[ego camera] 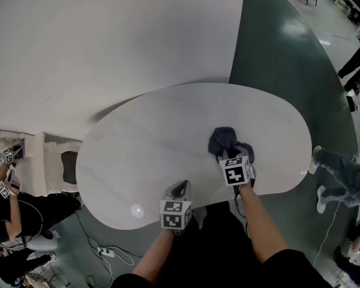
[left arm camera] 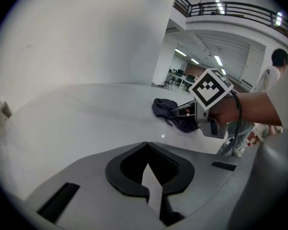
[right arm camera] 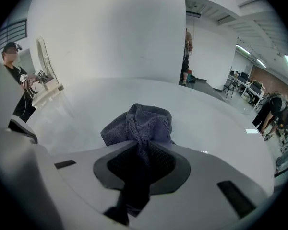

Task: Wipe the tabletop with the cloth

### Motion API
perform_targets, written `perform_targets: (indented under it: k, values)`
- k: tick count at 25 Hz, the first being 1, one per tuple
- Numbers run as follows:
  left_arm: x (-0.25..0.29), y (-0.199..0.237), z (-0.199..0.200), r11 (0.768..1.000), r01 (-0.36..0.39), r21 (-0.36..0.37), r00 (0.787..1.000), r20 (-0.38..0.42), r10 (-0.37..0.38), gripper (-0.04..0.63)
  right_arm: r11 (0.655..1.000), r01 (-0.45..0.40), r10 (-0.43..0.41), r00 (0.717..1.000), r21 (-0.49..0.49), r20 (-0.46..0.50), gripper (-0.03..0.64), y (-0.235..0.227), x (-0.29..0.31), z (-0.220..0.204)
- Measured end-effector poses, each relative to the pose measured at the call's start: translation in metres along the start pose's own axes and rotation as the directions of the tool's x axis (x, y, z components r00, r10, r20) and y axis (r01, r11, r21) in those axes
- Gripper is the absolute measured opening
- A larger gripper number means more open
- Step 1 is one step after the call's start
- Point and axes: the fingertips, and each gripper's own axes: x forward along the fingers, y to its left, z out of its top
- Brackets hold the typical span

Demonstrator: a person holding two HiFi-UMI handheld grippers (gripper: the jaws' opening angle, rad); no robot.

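Observation:
A crumpled dark blue-grey cloth (ego camera: 224,140) lies on the white oval tabletop (ego camera: 144,149), right of centre and towards its near edge. My right gripper (ego camera: 231,157) is shut on the cloth's near end, and the bunched fabric (right arm camera: 145,122) runs down between its jaws (right arm camera: 141,150) onto the table (right arm camera: 221,123). My left gripper (ego camera: 180,188) hovers over the near edge of the table, left of the cloth and apart from it. Its jaws (left arm camera: 149,170) are shut with nothing between them. From the left gripper view, the cloth (left arm camera: 164,109) and right gripper (left arm camera: 183,112) lie ahead to the right.
A white ornate piece of furniture (ego camera: 53,161) stands off the table's left end, with people (ego camera: 12,203) beside it. Another person's legs (ego camera: 339,173) are at the right. Cables and a power strip (ego camera: 107,252) lie on the green floor. A white wall (ego camera: 108,35) rises behind the table.

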Motion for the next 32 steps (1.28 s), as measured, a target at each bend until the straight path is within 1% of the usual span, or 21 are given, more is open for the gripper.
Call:
perform_targets:
  k: [3, 14, 21, 32]
  values:
    - [-0.008, 0.02, -0.004, 1.0, -0.008, -0.018, 1.0, 0.005, 0.008, 0.003, 1.0, -0.012, 0.012, 1.0, -0.01, -0.009, 0.057, 0.025, 0.007, 0.008]
    - [-0.03, 0.067, -0.015, 0.994, -0.059, -0.097, 0.998, 0.023, 0.062, 0.003, 0.994, -0.085, 0.083, 0.996, -0.075, -0.021, 0.057, 0.1, 0.017, 0.026]
    - [-0.039, 0.087, -0.025, 0.987, -0.082, -0.139, 0.996, 0.034, 0.087, 0.003, 0.987, -0.12, 0.118, 0.993, -0.109, -0.029, 0.057, 0.129, 0.025, 0.034]
    - [-0.062, 0.132, -0.043, 0.967, -0.127, -0.222, 0.99, 0.038, 0.139, 0.003, 0.975, -0.172, 0.167, 0.985, -0.139, -0.048, 0.057, 0.192, 0.034, 0.044]
